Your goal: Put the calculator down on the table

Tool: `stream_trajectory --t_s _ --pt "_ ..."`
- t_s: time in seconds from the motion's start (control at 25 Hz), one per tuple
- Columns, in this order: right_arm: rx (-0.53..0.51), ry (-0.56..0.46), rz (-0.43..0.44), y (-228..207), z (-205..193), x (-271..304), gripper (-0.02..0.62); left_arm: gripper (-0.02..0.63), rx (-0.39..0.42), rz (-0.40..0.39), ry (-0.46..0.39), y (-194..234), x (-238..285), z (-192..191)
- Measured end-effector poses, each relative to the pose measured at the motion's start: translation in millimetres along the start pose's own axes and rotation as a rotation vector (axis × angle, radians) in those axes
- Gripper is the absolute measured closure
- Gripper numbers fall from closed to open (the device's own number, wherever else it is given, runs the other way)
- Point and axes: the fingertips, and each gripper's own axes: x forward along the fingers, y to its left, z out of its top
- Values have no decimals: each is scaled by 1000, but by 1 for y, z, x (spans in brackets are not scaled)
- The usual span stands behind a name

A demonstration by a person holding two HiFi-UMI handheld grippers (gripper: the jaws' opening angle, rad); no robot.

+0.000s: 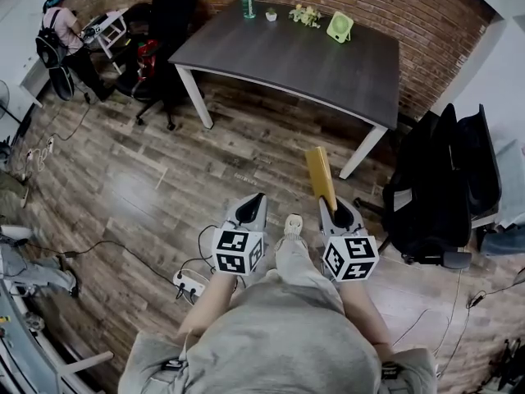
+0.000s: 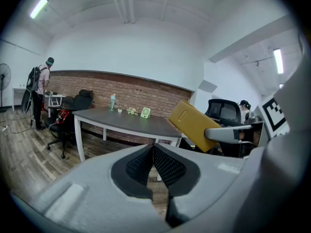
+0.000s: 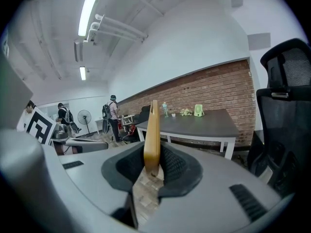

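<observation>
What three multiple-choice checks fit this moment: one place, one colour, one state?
1. Where is the calculator? A on the table; B in the right gripper; C in the left gripper.
2. What colour is the small fan on the table? A red; B green; C black.
3. The left gripper's jaws are: A shut, empty; B wide open; C shut on the calculator.
B, the right gripper's pads clamp it; B, it shows green at the table's far edge; A, the pads meet with nothing between.
</observation>
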Motion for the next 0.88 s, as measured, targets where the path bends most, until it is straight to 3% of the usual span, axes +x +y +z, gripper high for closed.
stream_trajectory --t_s 0.88 --pt "-11 9 36 -55 57 140 512 586 -25 55 -1 71 121 56"
